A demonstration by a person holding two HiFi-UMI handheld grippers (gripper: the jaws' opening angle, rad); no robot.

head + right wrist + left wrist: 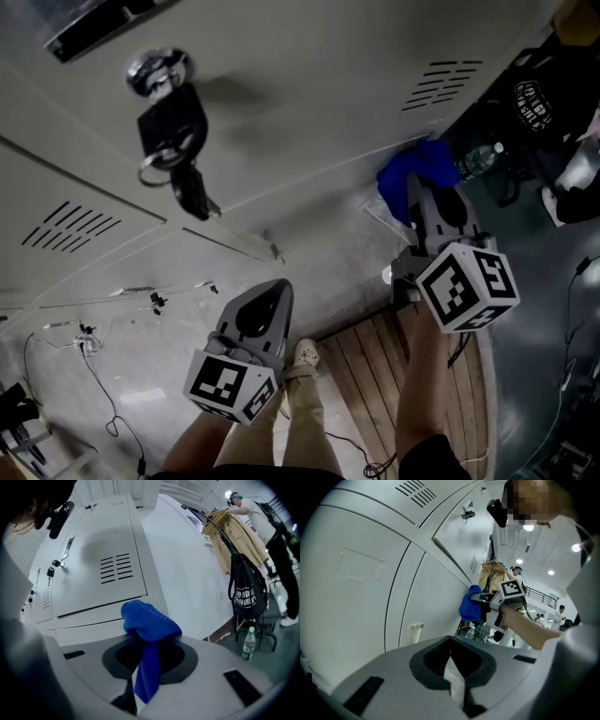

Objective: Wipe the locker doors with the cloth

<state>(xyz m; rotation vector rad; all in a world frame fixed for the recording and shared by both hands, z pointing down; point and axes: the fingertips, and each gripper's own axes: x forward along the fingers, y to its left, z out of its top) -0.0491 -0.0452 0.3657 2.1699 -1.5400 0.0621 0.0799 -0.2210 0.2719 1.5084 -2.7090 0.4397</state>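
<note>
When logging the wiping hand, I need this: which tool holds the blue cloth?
The right tool: its jaws are shut on the blue cloth, which hangs down between them. The left tool has its jaws together, holding nothing.

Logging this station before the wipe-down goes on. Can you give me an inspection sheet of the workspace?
Surface: grey locker doors, vented; no dirt discernible.
Job's things: blue cloth, bunched, near a door's edge; contact unclear.
Clutter: keys hanging from a lock.
Grippers: right claw shut on the cloth; left claw shut, empty, off the doors.
Cables: thin cables on the floor.
Surroundings: water bottle, black bag, wooden boards underfoot.
</note>
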